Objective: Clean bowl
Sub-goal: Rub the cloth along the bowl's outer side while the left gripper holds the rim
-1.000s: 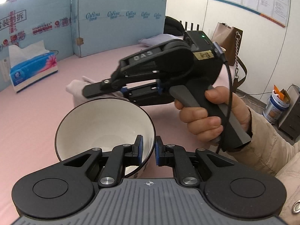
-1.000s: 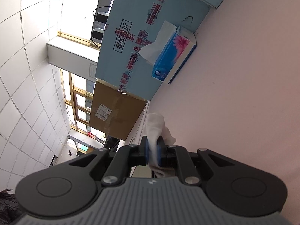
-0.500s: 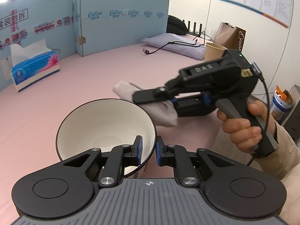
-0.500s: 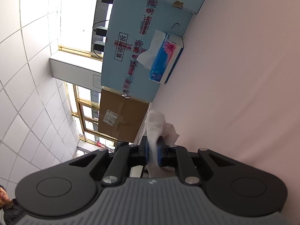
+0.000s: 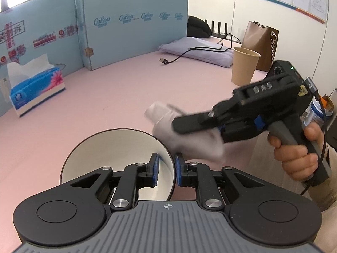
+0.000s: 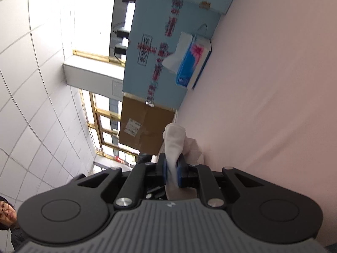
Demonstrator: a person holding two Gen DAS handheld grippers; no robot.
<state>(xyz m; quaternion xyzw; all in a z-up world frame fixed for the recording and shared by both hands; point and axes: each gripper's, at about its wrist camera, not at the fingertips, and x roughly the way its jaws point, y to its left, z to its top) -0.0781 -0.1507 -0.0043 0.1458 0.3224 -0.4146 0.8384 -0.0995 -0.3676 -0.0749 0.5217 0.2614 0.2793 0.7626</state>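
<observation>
A white bowl (image 5: 118, 154) with a dark rim is tilted above the pink table, and my left gripper (image 5: 166, 169) is shut on its near right rim, one pad inside and one outside. To the right of the bowl, a person's hand holds my right gripper (image 5: 189, 124), which is rolled onto its side. It is shut on a crumpled white tissue (image 5: 181, 135), clear of the bowl. In the right wrist view the tissue (image 6: 174, 145) sticks out past the blue pads of that gripper (image 6: 171, 171).
A blue tissue box (image 5: 35, 88) stands at the far left by a light-blue cardboard partition (image 5: 130, 23). A paper cup (image 5: 244, 67), a lilac cushion (image 5: 198, 49) with a cable, and a brown bag (image 5: 261, 44) sit at the back right. A person is at the right wrist view's lower-left corner.
My right gripper has drawn away with the tissue from over the bowl to its right side. The bowl and left gripper have stayed put.
</observation>
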